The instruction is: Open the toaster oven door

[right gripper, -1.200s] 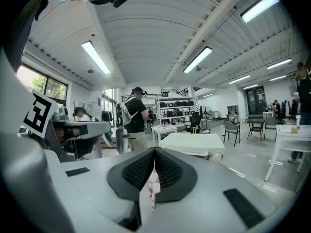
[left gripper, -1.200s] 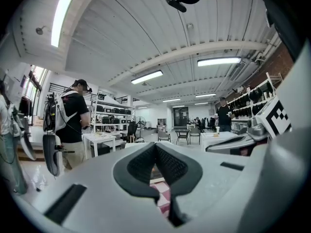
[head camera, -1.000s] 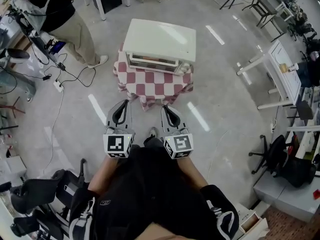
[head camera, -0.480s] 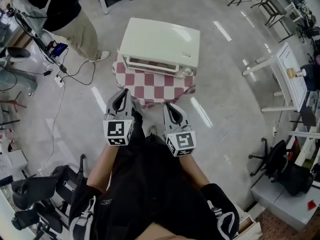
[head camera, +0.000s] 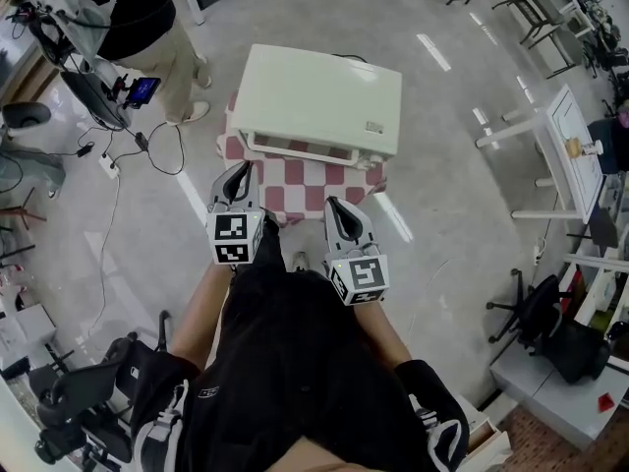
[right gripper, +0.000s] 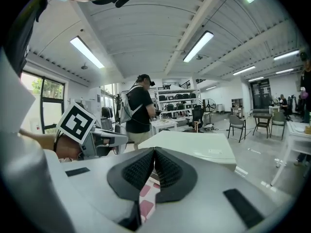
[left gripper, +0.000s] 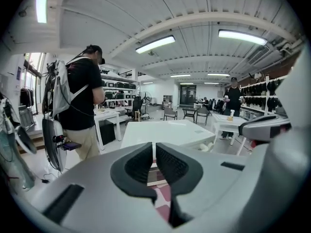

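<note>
**Inspector:** Since the earlier frames both grippers have advanced toward the toaster oven (head camera: 319, 101). The left gripper (head camera: 236, 173) now overlaps the near edge of the checked cloth (head camera: 313, 180), and the right gripper (head camera: 336, 206) stops just short of it.

**Clerk:** Jaws?

**Inspector:** Both clenched, with nothing between them.

**Clerk:** And the oven?

**Inspector:** It is directly ahead, on a small stand under that cloth. Its door (head camera: 300, 147) faces the person and is closed.

**Clerk:** How will it handle?

**Inspector:** My judgement is a rigid door, probably glass-fronted, that is stiff at first. The cabinet looks light enough to slide on the cloth. Take hold at the middle of the bar along the door's upper edge. That bar is barely visible from above.
</note>
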Tool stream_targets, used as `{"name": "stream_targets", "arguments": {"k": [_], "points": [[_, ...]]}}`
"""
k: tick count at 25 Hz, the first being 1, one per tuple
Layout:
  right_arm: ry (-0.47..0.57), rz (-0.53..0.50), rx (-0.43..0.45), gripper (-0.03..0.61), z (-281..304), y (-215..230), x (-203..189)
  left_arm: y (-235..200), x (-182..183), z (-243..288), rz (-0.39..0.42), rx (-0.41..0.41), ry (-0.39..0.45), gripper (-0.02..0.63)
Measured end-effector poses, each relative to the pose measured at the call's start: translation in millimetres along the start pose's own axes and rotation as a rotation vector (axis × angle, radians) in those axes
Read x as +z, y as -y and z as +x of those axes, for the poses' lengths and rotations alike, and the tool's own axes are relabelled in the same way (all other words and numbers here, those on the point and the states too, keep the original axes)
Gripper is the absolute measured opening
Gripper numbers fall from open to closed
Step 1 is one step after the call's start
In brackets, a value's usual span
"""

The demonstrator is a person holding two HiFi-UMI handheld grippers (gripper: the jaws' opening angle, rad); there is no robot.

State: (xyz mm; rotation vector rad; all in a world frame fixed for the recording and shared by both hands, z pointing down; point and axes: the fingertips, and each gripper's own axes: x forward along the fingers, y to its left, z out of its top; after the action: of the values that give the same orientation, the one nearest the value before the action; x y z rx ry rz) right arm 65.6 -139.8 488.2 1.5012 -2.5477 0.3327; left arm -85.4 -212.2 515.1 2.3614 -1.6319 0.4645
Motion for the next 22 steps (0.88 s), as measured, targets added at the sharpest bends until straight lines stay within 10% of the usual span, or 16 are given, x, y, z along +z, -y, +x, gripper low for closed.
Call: {"name": "stream_targets", "arguments": {"k": [12, 22], "points": [[-0.045, -0.028, 0.003, 0.026, 58.2, 12.3, -6.1, -46.7, -56.0, 101.5, -0.096, 0.002, -0.278, 0.163], [-0.045, -0.029, -0.012, 0.026, 57.9, 30.4, -7.4, -48.3, -82.1, 123.0, -0.213, -0.001, -0.418, 0.161]]}}
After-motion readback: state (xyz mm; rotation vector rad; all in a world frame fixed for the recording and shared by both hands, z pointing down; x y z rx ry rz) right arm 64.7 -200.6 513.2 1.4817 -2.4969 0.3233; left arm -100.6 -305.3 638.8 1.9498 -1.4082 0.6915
